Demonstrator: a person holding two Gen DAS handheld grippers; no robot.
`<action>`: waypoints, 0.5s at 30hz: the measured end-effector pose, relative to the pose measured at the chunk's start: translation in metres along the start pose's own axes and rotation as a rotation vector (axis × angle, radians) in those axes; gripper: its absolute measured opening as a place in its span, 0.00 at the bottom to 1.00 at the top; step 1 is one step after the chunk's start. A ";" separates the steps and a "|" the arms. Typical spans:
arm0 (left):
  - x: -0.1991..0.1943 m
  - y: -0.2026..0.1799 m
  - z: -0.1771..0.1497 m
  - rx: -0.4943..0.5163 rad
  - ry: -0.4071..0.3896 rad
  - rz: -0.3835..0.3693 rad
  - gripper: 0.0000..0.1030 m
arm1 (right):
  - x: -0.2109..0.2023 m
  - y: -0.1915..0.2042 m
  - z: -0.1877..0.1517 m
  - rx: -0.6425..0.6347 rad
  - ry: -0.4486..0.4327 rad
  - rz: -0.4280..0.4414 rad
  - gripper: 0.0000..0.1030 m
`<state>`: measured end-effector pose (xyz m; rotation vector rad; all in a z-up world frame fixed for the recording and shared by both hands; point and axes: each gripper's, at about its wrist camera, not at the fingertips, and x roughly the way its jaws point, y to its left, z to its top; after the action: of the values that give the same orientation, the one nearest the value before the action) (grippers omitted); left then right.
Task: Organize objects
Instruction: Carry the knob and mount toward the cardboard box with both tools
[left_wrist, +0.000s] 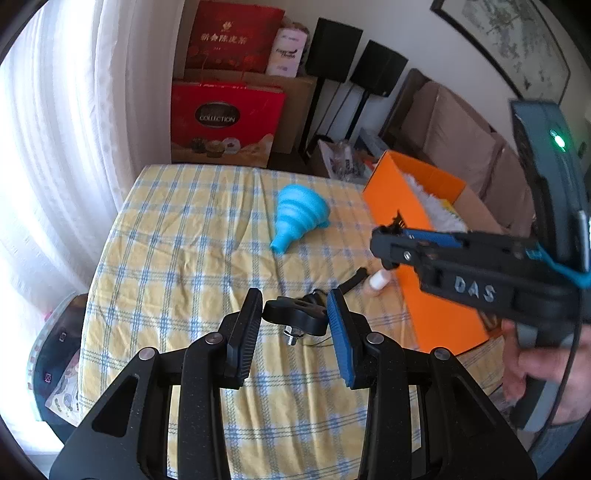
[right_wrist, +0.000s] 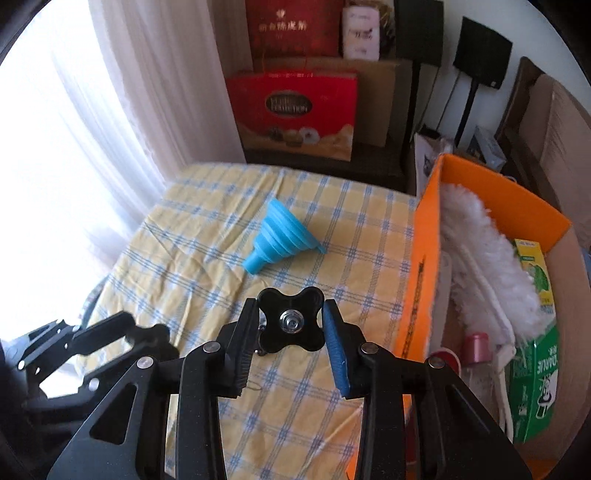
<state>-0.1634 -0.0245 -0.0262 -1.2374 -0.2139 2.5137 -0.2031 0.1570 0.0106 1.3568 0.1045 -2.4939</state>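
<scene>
table (left_wrist: 184, 240): covered in a yellow-and-blue checked cloth, curtain to its left.

box (right_wrist: 417, 277): orange, open, standing at the right edge of the table. inside lie a white duster (right_wrist: 480, 251), a green carton (right_wrist: 535, 369) and a pink-capped bottle (right_wrist: 476, 343).

my right gripper (right_wrist: 290, 304): held above the table just beside the box's left wall. the jaws are clenched on the knob, with both pads touching its lobes. my hand (left_wrist: 535, 365) wraps the handle.

my left gripper (left_wrist: 294, 293): over the near part of the table, well to the left of the right one. the jaws stand part-way apart. i cannot tell whether they are gripping anything.

funnel (left_wrist: 295, 218): blue, ribbed, lying on its side mid-table with its spout toward me.

knob (right_wrist: 291, 325): black, four-lobed, in my right jaws and clear of the cloth, its screw facing the camera.

other knob (left_wrist: 295, 317): black, showing between my left pads with its edges at both. its screw points down toward me. i cannot tell whether it is held or lying on the cloth.

white bottle (left_wrist: 377, 282): small, on the cloth against the box.

strap (left_wrist: 356, 280): black, just left of that bottle.
</scene>
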 end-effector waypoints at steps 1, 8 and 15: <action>-0.002 -0.001 0.003 -0.004 -0.001 -0.010 0.33 | -0.004 -0.001 -0.001 0.003 -0.009 0.001 0.34; -0.018 0.000 0.026 -0.031 -0.023 -0.048 0.33 | -0.039 -0.004 -0.006 0.034 -0.083 0.024 0.34; -0.034 -0.019 0.036 0.009 -0.069 -0.030 0.33 | -0.072 -0.014 -0.012 0.047 -0.161 -0.008 0.34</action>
<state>-0.1681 -0.0183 0.0258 -1.1361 -0.2359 2.5312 -0.1611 0.1889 0.0628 1.1694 0.0165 -2.6159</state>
